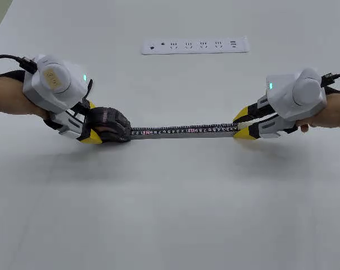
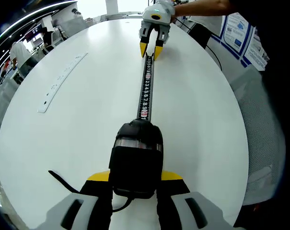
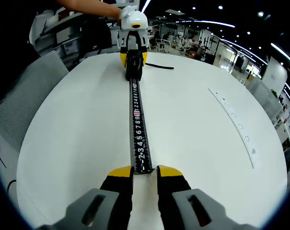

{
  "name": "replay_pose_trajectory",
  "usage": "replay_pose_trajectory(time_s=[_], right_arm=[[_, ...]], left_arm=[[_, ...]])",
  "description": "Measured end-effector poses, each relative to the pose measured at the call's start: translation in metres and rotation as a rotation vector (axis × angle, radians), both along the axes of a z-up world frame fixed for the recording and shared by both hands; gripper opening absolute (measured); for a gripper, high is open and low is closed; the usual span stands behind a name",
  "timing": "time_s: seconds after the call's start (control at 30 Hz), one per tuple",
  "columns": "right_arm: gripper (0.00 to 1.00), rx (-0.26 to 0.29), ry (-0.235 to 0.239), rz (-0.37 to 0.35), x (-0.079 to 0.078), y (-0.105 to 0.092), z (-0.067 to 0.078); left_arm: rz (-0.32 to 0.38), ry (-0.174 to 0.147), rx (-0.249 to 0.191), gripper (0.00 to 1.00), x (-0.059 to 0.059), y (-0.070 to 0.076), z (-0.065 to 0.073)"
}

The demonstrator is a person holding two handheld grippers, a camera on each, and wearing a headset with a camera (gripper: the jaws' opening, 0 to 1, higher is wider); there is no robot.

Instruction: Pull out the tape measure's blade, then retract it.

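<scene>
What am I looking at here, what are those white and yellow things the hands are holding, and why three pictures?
No robot: a person holds a two-jaw gripper in each hand. The wide picture comes from a headset camera, the two round ones from cameras on the grippers. The left gripper clamps a black tape measure; the right gripper pinches the end of its blade, pulled out straight between them over a white table. A white power strip lies further back.
</scene>
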State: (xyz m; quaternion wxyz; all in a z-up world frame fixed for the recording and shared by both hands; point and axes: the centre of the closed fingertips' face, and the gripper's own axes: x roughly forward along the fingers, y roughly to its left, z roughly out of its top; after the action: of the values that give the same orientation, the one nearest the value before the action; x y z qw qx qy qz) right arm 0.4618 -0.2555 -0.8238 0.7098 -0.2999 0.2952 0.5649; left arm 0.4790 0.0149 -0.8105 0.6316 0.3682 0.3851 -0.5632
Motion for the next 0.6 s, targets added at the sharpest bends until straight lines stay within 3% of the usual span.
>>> replay_pose_trajectory(time_s=[0.17,0.33,0.6], right_arm=[[0.24,0.007,-0.002,-0.017,0.001,-0.002,0.005],[0.35,0.008,-0.004,-0.036,-0.001,-0.005,0.008],[0.7,0.025,0.022,-0.089,-0.005,-0.008,0.011]], left_arm=[[0.01,-0.006,-0.008,0.37,0.001,0.002,0.002],[0.007,-0.01,-0.007,0.48,-0.001,0.007,0.006],[0.009,-0.042,-0.026,0.67,0.003,0.01,0.013]])
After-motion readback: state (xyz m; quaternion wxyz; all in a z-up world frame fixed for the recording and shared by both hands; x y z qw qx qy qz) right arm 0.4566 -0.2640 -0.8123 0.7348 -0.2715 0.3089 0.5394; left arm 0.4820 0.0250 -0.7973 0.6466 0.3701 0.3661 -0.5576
